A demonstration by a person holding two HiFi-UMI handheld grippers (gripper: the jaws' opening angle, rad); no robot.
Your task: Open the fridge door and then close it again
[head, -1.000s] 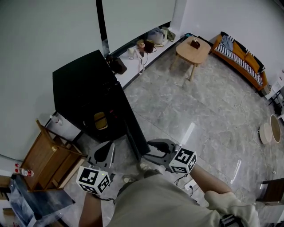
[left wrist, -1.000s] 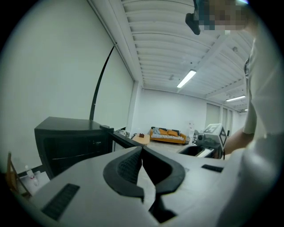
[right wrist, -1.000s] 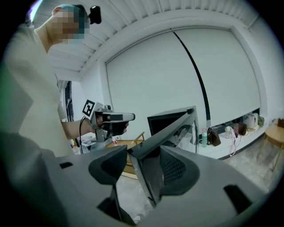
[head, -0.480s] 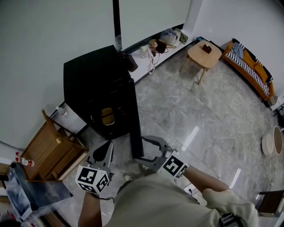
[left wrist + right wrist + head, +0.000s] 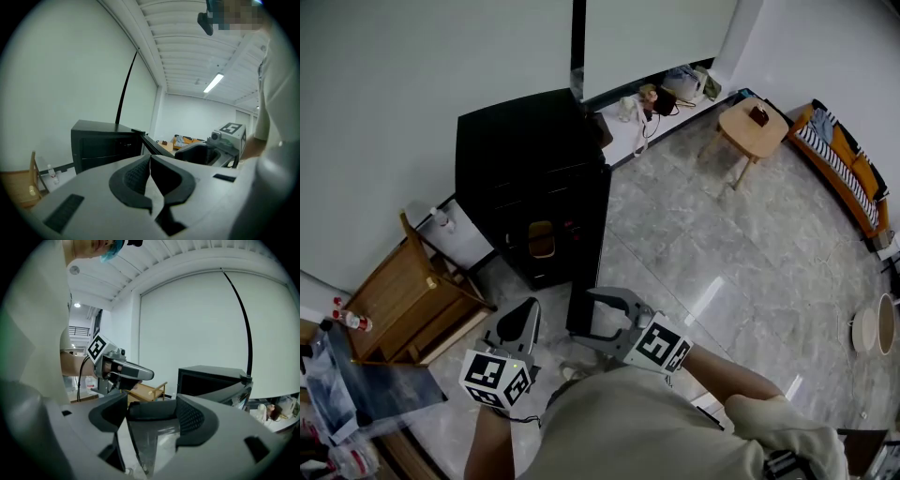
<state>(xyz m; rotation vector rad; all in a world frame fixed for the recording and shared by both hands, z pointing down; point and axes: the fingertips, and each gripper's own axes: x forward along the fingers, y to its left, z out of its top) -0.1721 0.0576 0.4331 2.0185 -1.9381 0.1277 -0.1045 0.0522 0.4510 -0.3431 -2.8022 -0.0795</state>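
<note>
A black mini fridge stands against the wall with its door partly open, swung out toward me. My right gripper is open, its jaws standing wide on either side of the door's free edge. In the right gripper view the door fills most of the gap between the right gripper's pads. My left gripper is shut and empty, hanging to the left of the door in front of the fridge opening. The left gripper view shows the left gripper with pads together, pointing at the fridge.
A wooden chair stands left of the fridge, with a small bottle on the floor by it. Clutter lines the far wall. A round wooden table and a striped sofa are at the right.
The door has swung closer to the fridge body, and my right gripper has moved left with its edge while its jaws widened. My left gripper has stayed shut.
</note>
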